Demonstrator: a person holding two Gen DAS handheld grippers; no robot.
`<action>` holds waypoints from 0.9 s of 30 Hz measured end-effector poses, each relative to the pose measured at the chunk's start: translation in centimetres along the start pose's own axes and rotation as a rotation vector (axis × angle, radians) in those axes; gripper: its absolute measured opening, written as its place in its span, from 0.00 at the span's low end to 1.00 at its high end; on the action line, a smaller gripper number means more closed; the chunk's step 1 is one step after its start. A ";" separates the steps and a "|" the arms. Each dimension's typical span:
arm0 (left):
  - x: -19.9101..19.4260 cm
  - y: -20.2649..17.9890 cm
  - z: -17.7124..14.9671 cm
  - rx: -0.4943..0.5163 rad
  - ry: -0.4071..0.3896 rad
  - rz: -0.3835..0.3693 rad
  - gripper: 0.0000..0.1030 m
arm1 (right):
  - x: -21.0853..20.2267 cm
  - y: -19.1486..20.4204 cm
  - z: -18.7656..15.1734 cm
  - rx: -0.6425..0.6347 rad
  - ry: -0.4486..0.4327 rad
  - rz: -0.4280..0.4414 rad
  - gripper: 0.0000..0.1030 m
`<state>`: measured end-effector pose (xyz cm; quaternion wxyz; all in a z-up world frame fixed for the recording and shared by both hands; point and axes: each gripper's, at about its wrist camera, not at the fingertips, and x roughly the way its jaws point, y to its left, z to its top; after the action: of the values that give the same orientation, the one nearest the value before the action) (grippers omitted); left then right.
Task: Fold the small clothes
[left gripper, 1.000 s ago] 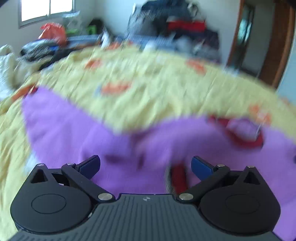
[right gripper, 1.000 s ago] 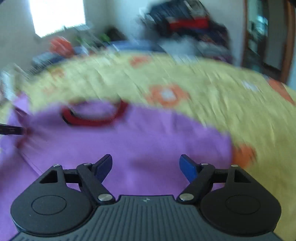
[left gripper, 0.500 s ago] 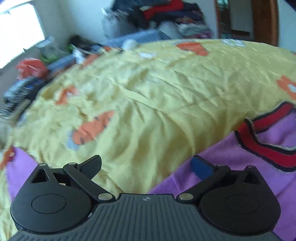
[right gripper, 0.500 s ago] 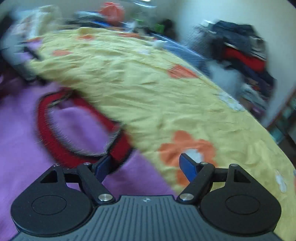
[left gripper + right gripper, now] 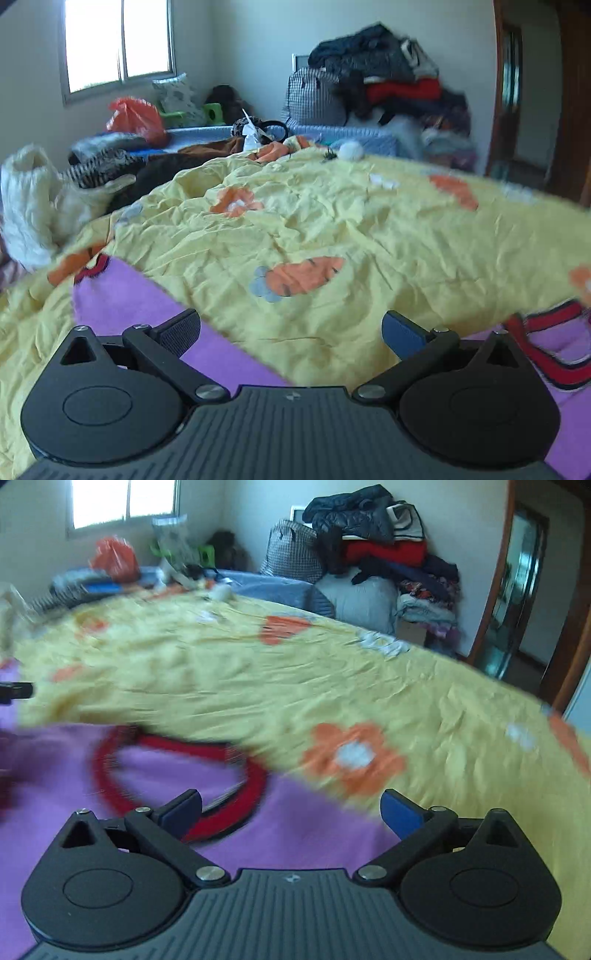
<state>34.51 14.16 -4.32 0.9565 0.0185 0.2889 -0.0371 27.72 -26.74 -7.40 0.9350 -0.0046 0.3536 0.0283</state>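
Observation:
A small purple top with red trim lies flat on the yellow flowered bedspread. In the left wrist view its sleeve runs under my left gripper, and its red collar shows at the right. My left gripper is open and empty, low over the shoulder edge. In the right wrist view the purple top fills the lower left, with the red collar just ahead of my right gripper, which is open and empty.
A white fluffy garment lies at the bed's left edge. Piles of clothes and bags stand against the far wall. An orange bag sits under the window. A wooden door is at the right.
Both grippers have swung over the purple top, from its body toward the collar end. They stay open and empty. The views now look level across the bed.

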 end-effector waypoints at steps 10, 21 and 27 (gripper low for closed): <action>3.6 23.6 0.4 -0.600 0.047 -0.265 1.00 | -7.3 7.1 -9.0 0.060 -0.047 0.229 1.00; 10.6 27.1 1.8 -0.672 0.192 -0.288 1.00 | -7.6 8.6 -9.4 0.135 0.002 0.236 1.00; 12.8 27.3 3.0 -0.664 0.217 -0.345 0.99 | -8.9 9.5 -9.8 0.086 -0.054 0.136 1.00</action>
<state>49.00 40.39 -8.48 0.8541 -0.3369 0.3835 -0.0997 14.03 -18.01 -8.75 0.9395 0.0602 0.3284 0.0766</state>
